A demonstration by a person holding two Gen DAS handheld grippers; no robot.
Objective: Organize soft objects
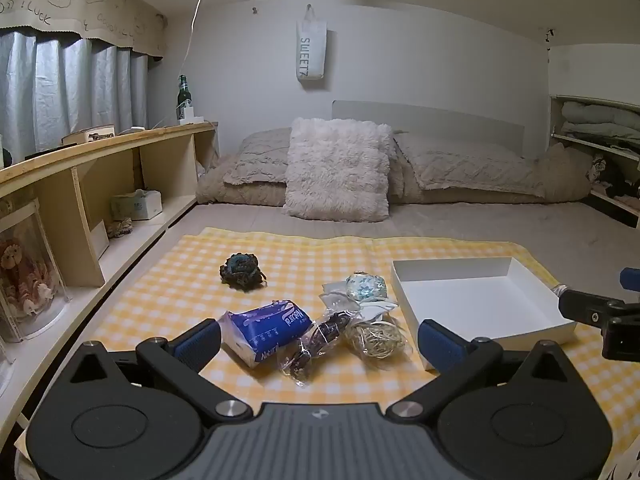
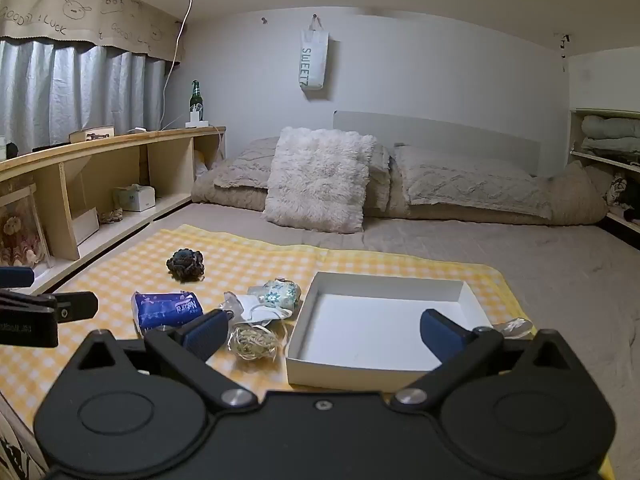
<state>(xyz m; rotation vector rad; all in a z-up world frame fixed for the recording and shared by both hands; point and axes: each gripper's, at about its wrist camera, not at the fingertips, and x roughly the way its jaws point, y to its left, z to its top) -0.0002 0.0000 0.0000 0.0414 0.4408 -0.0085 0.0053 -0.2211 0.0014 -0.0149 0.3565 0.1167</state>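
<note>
Showing both tools poised over a bed (image 1: 520,236), where a yellow checked cloth (image 1: 280,256) carries the items. Left gripper (image 1: 320,338): jaws spread wide, nothing between the pads, hovering above the cluster of soft objects. Right gripper (image 2: 322,334): jaws likewise wide and holding nothing, hanging over the near rim of the white box (image 2: 380,284), which lies open with no object inside it.

Soft objects, from left to right in the left wrist view: a blue tissue pack (image 1: 266,330); a clear bag with dark contents (image 1: 320,338); a clear bag of pale string or bands (image 1: 376,338), its contents hard to make out; a floral blue-and-white pouch (image 1: 366,286) just behind them, resting on white wrappers. A dark knitted ball (image 1: 242,271) lies apart, farther up the cloth. A small clear packet (image 2: 514,326) lies just beside the box's right wall.

Background: a fluffy white cushion (image 1: 338,168) leaning on beige pillows (image 1: 468,164); a wooden shelf (image 1: 100,148) along the left side.
</note>
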